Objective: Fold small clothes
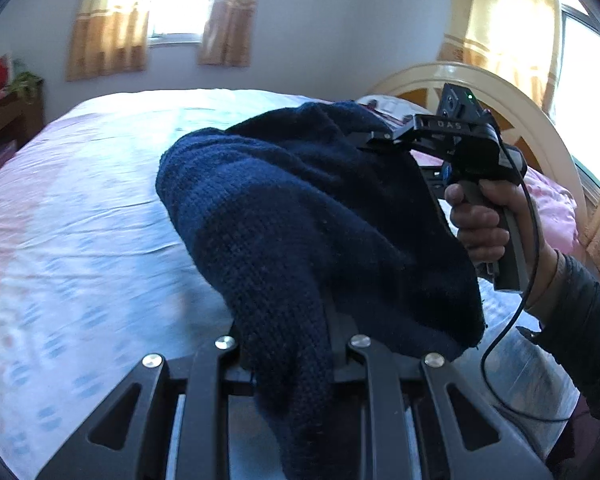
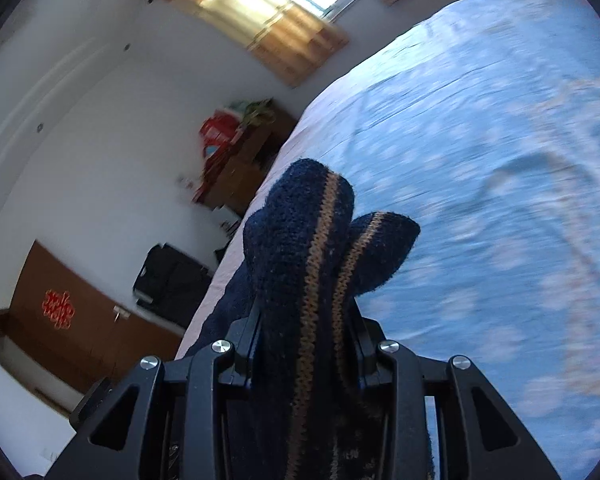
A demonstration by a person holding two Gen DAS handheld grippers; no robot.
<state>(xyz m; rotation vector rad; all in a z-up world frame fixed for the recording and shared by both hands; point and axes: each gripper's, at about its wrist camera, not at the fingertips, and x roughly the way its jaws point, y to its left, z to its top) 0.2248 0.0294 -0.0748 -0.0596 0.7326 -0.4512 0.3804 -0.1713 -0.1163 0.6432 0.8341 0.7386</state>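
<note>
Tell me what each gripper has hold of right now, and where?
Both grip the navy knit garment: left gripper on a plain bunched fold, right gripper on the tan-striped edge.

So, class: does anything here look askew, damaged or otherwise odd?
Nothing looks damaged or spilled. The navy knitted garment is bunched, hanging between the left gripper and right gripper above the bed, as expected mid-fold.

Left gripper (image 1: 288, 360) clamped on fabric, right gripper (image 2: 304, 344) likewise, held by right hand (image 1: 488, 224)
</note>
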